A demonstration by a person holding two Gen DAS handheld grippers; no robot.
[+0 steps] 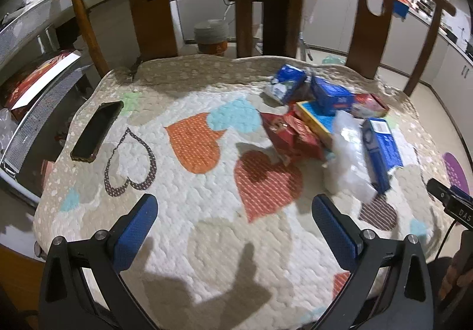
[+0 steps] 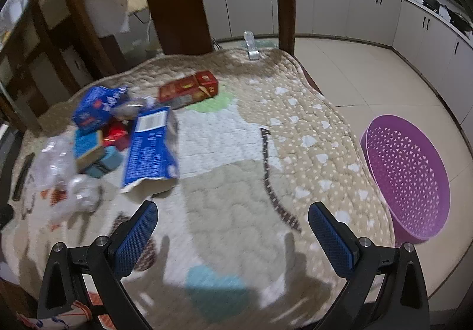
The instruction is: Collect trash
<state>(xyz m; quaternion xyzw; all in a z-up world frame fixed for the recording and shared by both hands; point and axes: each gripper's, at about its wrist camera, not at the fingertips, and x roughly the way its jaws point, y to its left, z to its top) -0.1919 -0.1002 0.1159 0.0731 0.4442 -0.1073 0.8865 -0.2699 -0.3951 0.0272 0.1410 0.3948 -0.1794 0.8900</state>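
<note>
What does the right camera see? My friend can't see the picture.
The open right gripper hovers over a quilt with nothing between its fingers. A pile of trash lies to its left: blue boxes, a red box and clear bottles. A purple basket stands on the floor to the right.

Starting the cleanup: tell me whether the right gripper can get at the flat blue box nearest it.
Probably yes. The right gripper is open, and only bare quilt lies between it and the blue box, whose near end sits uncovered.
</note>
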